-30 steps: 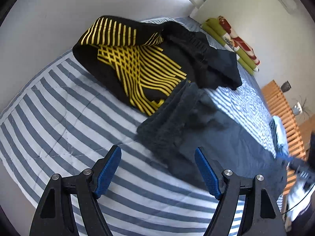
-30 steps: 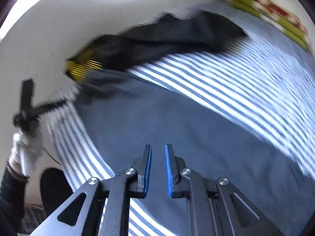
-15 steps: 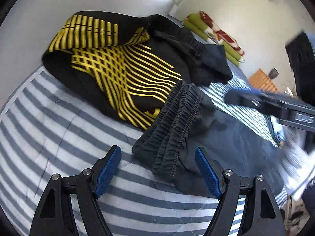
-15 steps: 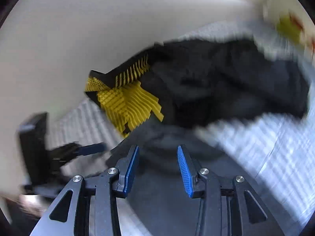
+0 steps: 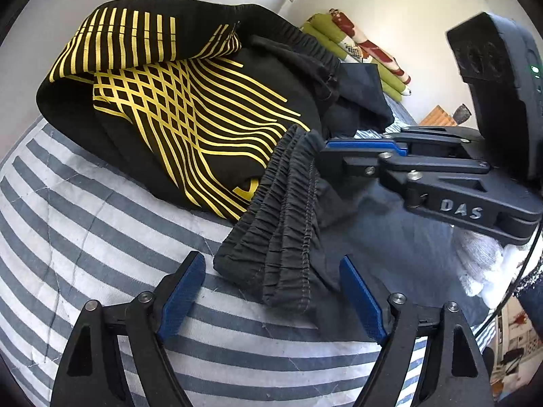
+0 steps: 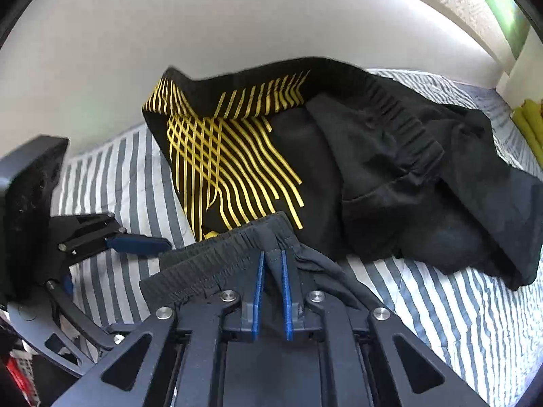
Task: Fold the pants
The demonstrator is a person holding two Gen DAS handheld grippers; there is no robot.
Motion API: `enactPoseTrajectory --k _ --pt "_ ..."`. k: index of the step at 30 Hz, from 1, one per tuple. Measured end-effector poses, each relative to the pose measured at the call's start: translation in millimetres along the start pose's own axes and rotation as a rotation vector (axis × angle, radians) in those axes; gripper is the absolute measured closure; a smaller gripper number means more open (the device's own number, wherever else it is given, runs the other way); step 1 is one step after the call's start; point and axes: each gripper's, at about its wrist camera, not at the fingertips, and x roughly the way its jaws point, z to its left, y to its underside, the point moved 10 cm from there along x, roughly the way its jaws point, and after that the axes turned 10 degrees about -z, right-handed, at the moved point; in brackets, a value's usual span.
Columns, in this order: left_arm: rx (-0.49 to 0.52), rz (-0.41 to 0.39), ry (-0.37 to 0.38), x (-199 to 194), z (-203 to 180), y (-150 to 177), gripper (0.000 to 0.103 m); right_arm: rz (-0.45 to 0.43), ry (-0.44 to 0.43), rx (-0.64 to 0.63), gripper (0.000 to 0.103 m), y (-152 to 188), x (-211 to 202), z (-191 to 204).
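Observation:
Dark grey pants [image 5: 281, 230] lie on a striped bed, the gathered elastic waistband bunched toward me. My left gripper [image 5: 271, 264] hovers over the near end of the waistband, its jaws wide and still opening; cloth lies between the fingers without touching either pad. My right gripper [image 5: 325, 156] comes in from the right and pinches the far end of the waistband. In the right wrist view its jaws are closing, and the blue pads of the right gripper [image 6: 272, 256] squeeze a fold of the pants [image 6: 210, 257]. The left gripper [image 6: 103, 264] shows at the left.
A black garment with yellow stripes [image 5: 190, 108] lies crumpled just behind the waistband, partly under it, and spreads right as black cloth [image 6: 424, 186]. The grey-and-white striped bedspread [image 5: 85, 237] reaches a white wall. Green and red rolled bedding [image 5: 359, 51] lies at the far end.
My left gripper moved closer over the waistband. My right gripper swung in from the far side of the pants, opened, then closed on the waistband's far end.

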Motion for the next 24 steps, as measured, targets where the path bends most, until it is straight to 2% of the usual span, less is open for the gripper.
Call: enactPoseTrajectory --k 7,10,14,16,19,20,21,24 --pt "-0.026 0.003 0.000 15 -4 -13 0.018 -0.105 -0.025 0.154 0.096 -13 -15 -23" --pt "-0.061 -0.003 0.006 19 -4 -19 0.019 -0.045 -0.026 0.145 0.096 -5 3 -19" --pt "-0.024 0.010 -0.002 25 -16 -17 0.021 0.016 -0.040 0.141 0.090 3 12 -10" --pt "-0.023 0.026 -0.030 31 -16 -15 0.036 0.003 -0.048 0.177 0.075 0 4 -17" --pt "-0.018 0.041 -0.042 34 -18 -15 0.049 -0.036 -0.030 0.262 0.071 3 -23 -39" --pt "-0.021 0.051 -0.035 33 -18 -14 0.061 -0.039 -0.037 0.287 0.071 8 -33 -45" --pt "-0.028 0.061 -0.034 35 -21 -14 0.064 -0.037 -0.033 0.306 0.071 16 -43 -50" --pt "-0.010 0.038 -0.080 35 -27 -18 0.064 -0.029 -0.033 0.387 0.071 49 -69 -61"
